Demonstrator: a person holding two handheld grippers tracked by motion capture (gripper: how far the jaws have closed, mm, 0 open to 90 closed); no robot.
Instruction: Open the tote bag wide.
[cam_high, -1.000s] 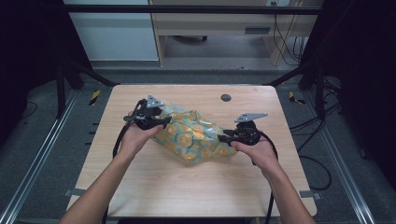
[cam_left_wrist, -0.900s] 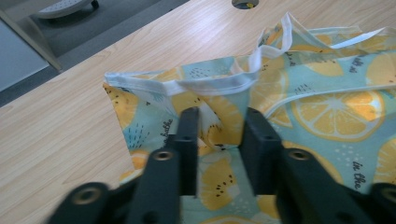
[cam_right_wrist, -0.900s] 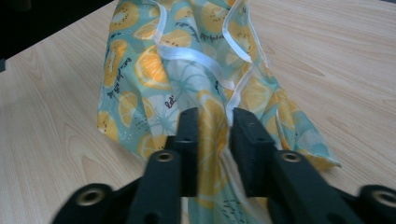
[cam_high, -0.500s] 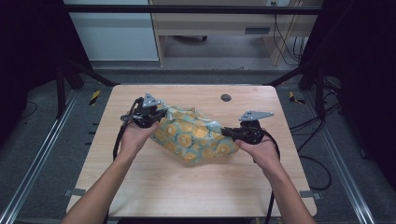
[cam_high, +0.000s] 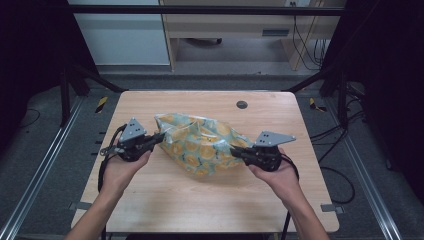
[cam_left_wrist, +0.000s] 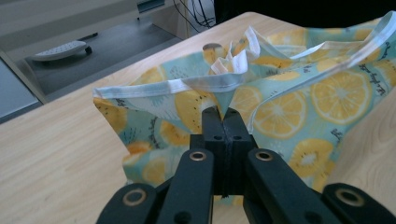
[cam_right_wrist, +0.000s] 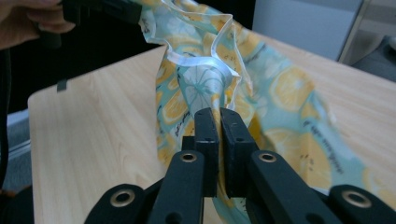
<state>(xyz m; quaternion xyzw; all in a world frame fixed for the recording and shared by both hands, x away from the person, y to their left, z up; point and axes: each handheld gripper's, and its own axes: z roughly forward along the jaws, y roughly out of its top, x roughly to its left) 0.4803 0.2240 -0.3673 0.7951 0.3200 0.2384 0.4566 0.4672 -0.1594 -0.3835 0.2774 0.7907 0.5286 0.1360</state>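
A teal cloth (cam_high: 200, 142) printed with yellow lemon slices and edged with a white hem hangs stretched between my two grippers over the wooden table (cam_high: 165, 205). My left gripper (cam_high: 161, 137) is shut on the cloth's left end; in the left gripper view its jaws (cam_left_wrist: 224, 114) pinch a fold just under the hem of the cloth (cam_left_wrist: 299, 93). At the other end, my right gripper (cam_high: 234, 151) is shut on the fabric, its jaws (cam_right_wrist: 219, 114) clamping a bunched fold of the cloth (cam_right_wrist: 285, 93). The cloth's lower part sags onto the table.
A small dark round grommet (cam_high: 242, 104) sits in the tabletop near its far edge. Beyond the table stand a pale desk and a cabinet (cam_high: 125, 35), with cables (cam_high: 300, 40) on the floor. Metal rails (cam_high: 40, 170) run along both sides of the table.
The cloth has gone from a crumpled heap to a sheet pulled taut and lifted. My left hand has moved left and toward the person; the right has shifted slightly outward.
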